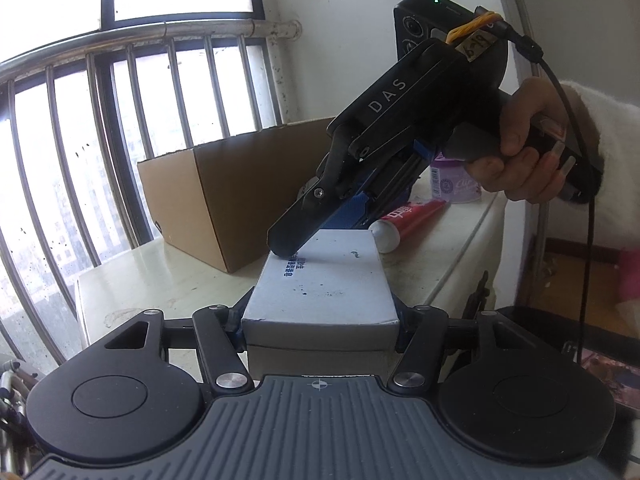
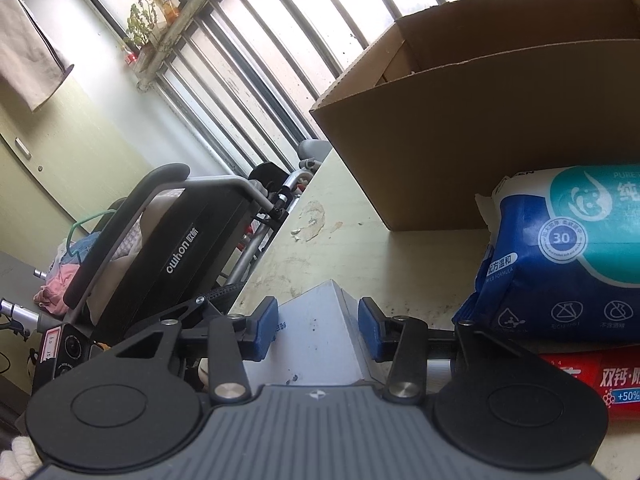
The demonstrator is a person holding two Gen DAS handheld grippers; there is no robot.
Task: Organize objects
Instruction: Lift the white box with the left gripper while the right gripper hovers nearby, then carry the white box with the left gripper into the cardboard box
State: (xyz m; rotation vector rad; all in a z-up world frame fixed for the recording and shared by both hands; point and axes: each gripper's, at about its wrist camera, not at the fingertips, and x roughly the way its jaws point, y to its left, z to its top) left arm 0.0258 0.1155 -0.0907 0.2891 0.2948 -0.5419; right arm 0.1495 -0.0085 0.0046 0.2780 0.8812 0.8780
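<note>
While the left gripper (image 1: 320, 322) is sitting low in its own wrist view, its jaws are pressing in on both sides of the near end of a white box (image 1: 320, 280), roughly half open and clamped on it. That box is hanging out over the pale table (image 1: 160, 272), and the right gripper (image 1: 288, 246) is coming down onto its far end, with a hand (image 1: 520, 152) in a white fuzzy sleeve wrapping the handle. Behind it an open cardboard box (image 1: 224, 200) is sitting on the table, with a red tube (image 1: 412, 220) and a purple tub (image 1: 456, 184) lying near the right side. Over in the right wrist view, the blue pads (image 2: 264, 330) are sitting either side of the box (image 2: 316, 340); the left one is touching, but I honestly can't tell if the right one is pressing. A blue wipes pack (image 2: 568, 256) is leaning on top of a red carton (image 2: 600, 376) just beside the cardboard box (image 2: 480, 152).
</note>
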